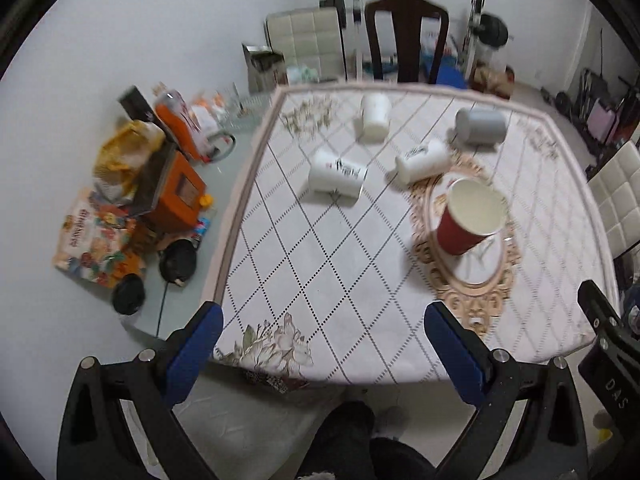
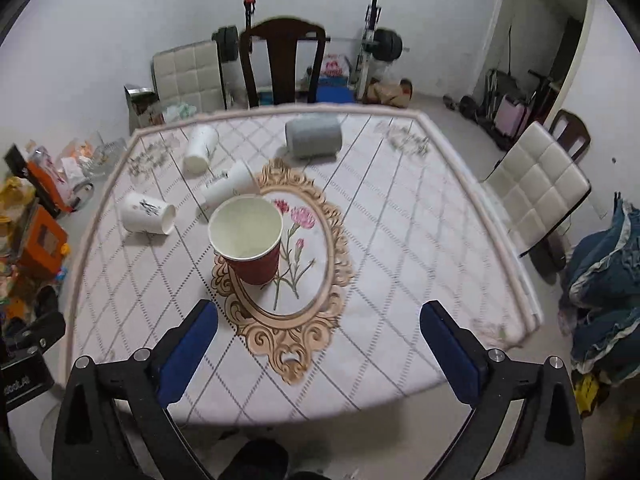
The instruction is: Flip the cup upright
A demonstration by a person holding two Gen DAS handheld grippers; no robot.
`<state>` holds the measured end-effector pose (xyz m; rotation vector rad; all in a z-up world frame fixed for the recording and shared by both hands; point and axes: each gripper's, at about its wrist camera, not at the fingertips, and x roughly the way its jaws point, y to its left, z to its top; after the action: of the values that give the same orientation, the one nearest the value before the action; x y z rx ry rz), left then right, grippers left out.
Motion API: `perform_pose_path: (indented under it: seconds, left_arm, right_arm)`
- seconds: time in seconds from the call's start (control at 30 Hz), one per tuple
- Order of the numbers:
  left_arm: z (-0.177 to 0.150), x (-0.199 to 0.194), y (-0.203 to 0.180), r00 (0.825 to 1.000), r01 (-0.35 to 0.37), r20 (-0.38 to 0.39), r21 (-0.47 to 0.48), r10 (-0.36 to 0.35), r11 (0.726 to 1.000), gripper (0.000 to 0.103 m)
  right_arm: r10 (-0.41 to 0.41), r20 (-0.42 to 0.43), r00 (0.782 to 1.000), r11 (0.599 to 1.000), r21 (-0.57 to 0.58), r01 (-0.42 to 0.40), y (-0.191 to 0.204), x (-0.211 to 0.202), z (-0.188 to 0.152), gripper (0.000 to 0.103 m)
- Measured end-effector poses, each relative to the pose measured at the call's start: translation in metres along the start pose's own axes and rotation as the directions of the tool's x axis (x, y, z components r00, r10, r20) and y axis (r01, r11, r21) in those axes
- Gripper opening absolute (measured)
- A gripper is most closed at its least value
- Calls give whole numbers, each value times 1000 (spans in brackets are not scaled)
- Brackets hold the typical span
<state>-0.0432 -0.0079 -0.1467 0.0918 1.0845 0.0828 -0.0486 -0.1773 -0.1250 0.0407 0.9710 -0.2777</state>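
Red cup (image 2: pixel 250 240) stands upright on the table (image 2: pixel 400 240), at the left edge of the gold oval frame printed on the cloth. Behind it three white cups (image 2: pixel 147 219) (image 2: pixel 230 184) (image 2: pixel 200 148) and a grey cup (image 2: pixel 313 136) lie on their sides. Left gripper (image 1: pixel 324 340) and right gripper (image 2: pixel 319 338) hover at the near edge, jaws wide, holding nothing. Floor clutter (image 1: pixel 132 200) at left is blurred.

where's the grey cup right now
The grey cup lies on its side at the table's far edge, in front of the dark wooden chair, right of the three tipped white cups and beyond the upright red cup.
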Motion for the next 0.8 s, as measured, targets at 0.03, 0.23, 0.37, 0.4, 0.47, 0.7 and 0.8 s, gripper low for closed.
perform_pose_path:
  seconds: [0.03, 0.23, 0.37, 0.4, 0.47, 0.7, 0.8]
  left_arm:
    - [-4, -16, 0, 1000, 5, 21, -8, -5, 1000, 103]
    - [-24, -80, 3, 994, 24, 109, -47, -19, 999, 103]
    - [-35, -104, 5, 990, 28, 140, -60, -20, 998, 103]
    - [-37, -108, 4, 989, 29, 144, -62, -20, 998, 103]
    - [-41, -115, 5, 988, 34, 149, -64, -24, 997, 103]
    - [-45, -127, 9, 987, 36, 160, -56, -27, 998, 103]
    - [-44, -129, 9, 986, 37, 165, -50, -29, 998, 103]
  right_arm:
    - [4, 12, 1000, 1000, -5, -4, -5, -16, -1, 102]
    - [27, 43, 999, 1000, -17, -26, -32, -89, -4, 102]
    - [34, 71, 997, 999, -26, -32, -43, -125, -7, 102]
    - [38, 75, 996, 999, -27, -36, -45, -132, -8, 102]
    - [47, 81, 996, 999, -31, -44, -47, -144, -10, 102]
    - [50, 100, 994, 998, -37, -46, -46, -170, -11, 102]
    - [49, 98, 994, 998, -36, -46, -45, -171, -11, 102]
